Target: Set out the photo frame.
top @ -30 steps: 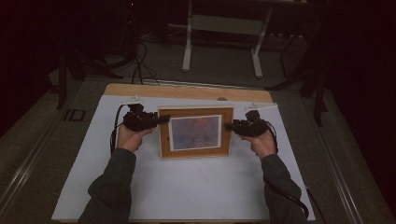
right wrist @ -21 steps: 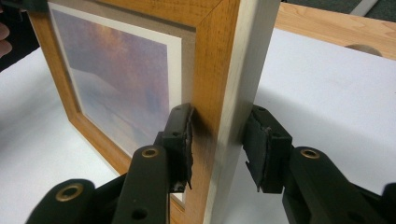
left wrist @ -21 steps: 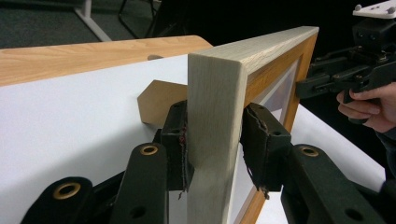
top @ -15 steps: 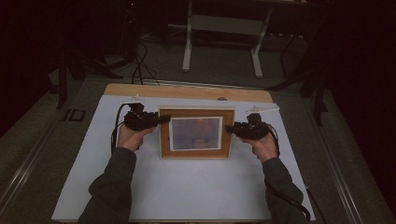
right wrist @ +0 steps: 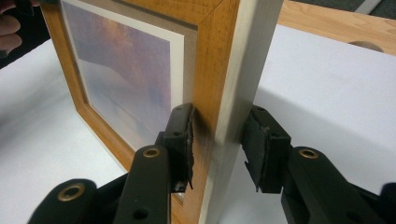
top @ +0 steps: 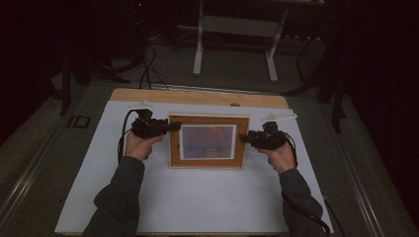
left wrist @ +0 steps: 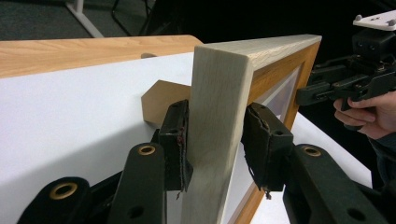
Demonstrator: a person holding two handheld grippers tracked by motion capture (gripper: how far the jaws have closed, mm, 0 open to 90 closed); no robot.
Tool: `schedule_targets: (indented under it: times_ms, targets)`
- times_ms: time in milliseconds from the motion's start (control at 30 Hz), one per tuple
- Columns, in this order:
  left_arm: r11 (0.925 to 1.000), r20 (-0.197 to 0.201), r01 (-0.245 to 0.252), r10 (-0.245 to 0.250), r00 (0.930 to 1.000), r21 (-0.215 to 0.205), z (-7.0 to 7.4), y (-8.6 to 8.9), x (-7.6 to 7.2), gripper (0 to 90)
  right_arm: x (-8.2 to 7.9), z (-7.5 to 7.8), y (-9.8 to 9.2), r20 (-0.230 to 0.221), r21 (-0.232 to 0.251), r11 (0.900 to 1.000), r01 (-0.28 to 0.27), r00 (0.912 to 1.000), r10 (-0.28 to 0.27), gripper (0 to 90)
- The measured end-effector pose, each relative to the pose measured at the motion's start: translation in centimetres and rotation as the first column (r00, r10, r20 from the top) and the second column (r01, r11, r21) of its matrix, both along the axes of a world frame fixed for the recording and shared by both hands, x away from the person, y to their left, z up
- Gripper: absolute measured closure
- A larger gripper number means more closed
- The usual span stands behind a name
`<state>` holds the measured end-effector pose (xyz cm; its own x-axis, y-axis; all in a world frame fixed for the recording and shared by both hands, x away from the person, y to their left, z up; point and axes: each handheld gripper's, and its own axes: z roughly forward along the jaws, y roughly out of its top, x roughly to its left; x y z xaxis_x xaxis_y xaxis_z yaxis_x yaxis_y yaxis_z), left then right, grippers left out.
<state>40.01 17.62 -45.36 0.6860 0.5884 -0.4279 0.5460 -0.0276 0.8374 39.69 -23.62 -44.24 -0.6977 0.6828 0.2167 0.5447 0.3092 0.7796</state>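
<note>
Picture frame [top: 207, 163] unmoved since a second ago, mid-counter [top: 197, 207]. Left hand-held gripper [top: 174, 127] pinches its 9 o'clock edge, right hand-held gripper [top: 243, 138] its 3 o'clock edge, seemingly lightly. Lift not begun.
</note>
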Motion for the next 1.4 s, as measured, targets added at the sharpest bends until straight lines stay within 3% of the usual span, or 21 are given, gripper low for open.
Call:
schedule_targets:
  times_ms: [900,1400]
  targets:
    - [0.9996,-0.030,-0.003,0.002,0.9995,-0.028,-0.22,-0.22,-0.20,60.8,0.00,-0.12,-0.44,0.002,0.017,1.000,-0.004,1.0000,0.004,63.6]
    - [0.9998,-0.031,-0.010,0.010,0.9995,0.020,-0.30,-0.60,-0.30,53.5,-0.07,-0.21,-0.36,0.000,0.003,1.000,-0.008,1.0000,0.008,57.5]
